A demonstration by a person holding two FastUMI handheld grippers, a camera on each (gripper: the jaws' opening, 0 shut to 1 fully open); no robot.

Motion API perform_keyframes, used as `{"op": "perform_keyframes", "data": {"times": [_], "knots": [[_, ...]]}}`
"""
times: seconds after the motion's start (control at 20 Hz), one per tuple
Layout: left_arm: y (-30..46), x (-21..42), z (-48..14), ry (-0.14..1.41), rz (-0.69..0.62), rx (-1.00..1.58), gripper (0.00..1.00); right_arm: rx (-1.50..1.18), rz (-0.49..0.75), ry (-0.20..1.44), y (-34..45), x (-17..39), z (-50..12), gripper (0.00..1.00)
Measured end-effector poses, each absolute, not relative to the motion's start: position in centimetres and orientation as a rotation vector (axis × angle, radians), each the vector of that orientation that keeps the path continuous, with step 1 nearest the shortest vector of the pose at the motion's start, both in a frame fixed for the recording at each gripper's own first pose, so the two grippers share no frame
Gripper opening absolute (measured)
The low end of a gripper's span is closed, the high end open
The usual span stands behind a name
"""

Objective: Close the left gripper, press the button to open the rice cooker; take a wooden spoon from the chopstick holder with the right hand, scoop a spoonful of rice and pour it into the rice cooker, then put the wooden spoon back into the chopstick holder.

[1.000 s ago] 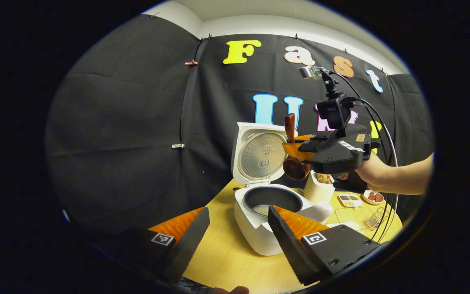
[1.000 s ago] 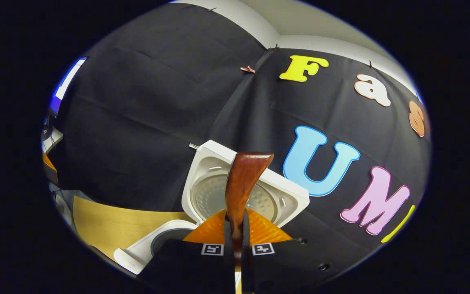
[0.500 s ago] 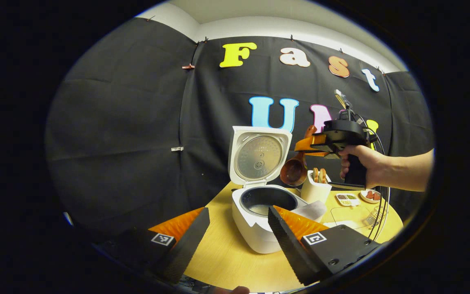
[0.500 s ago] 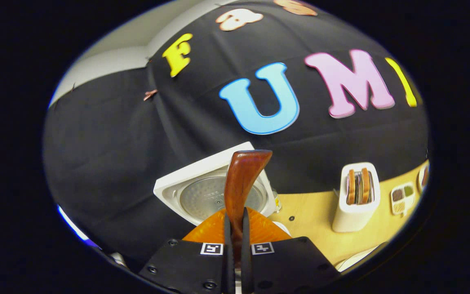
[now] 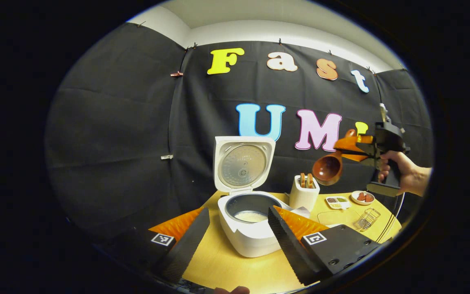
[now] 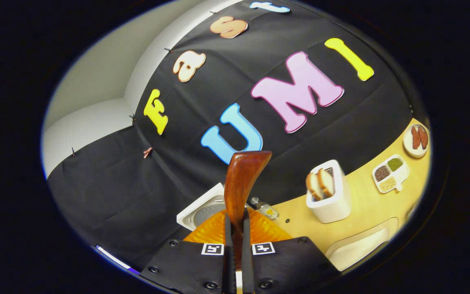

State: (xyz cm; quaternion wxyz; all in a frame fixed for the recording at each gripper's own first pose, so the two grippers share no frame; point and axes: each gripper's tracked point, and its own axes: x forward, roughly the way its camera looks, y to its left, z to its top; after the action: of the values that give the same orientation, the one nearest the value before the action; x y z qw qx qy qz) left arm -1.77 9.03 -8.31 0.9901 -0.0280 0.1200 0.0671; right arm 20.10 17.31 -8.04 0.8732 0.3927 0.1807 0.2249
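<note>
The white rice cooker (image 5: 247,237) stands open on the wooden table, lid (image 5: 243,163) upright, with white rice (image 5: 251,215) in its dark pot. My left gripper (image 5: 235,241) hovers in front of it, open and holding nothing. To the right, above the table, a hand (image 5: 402,175) holds my right gripper (image 5: 347,145), which is shut on the wooden spoon; the spoon's bowl (image 5: 328,168) hangs down to its left. In the right gripper view the spoon's handle (image 6: 243,179) sticks up between the shut fingers of the right gripper (image 6: 235,245), with the cooker lid (image 6: 206,210) behind.
A white box holding two brown slices (image 5: 304,194) (image 6: 329,196) stands right of the cooker. Further right are a divided dish (image 5: 338,201) (image 6: 390,173), a small plate (image 5: 363,197) (image 6: 417,139) and a wire rack (image 5: 365,218). A small bottle (image 6: 263,208) stands by the lid.
The right gripper has carried the spoon from above the cooker off to the right, past the white box. The left gripper stays open and has drifted a little.
</note>
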Motion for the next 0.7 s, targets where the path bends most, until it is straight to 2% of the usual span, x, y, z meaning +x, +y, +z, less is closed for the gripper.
{"op": "perform_keyframes", "data": {"times": [0.45,0.7], "knots": [[4.7,-0.5,-7.2,0.226,0.098,-0.024,0.99,0.732,0.157,0.335,-4.5,17.3,-12.8,0.1],[2.0,-0.6,-6.3,0.234,0.105,-0.004,0.99,0.556,0.053,0.408,-11.5,16.9,-20.1,0.1]]}}
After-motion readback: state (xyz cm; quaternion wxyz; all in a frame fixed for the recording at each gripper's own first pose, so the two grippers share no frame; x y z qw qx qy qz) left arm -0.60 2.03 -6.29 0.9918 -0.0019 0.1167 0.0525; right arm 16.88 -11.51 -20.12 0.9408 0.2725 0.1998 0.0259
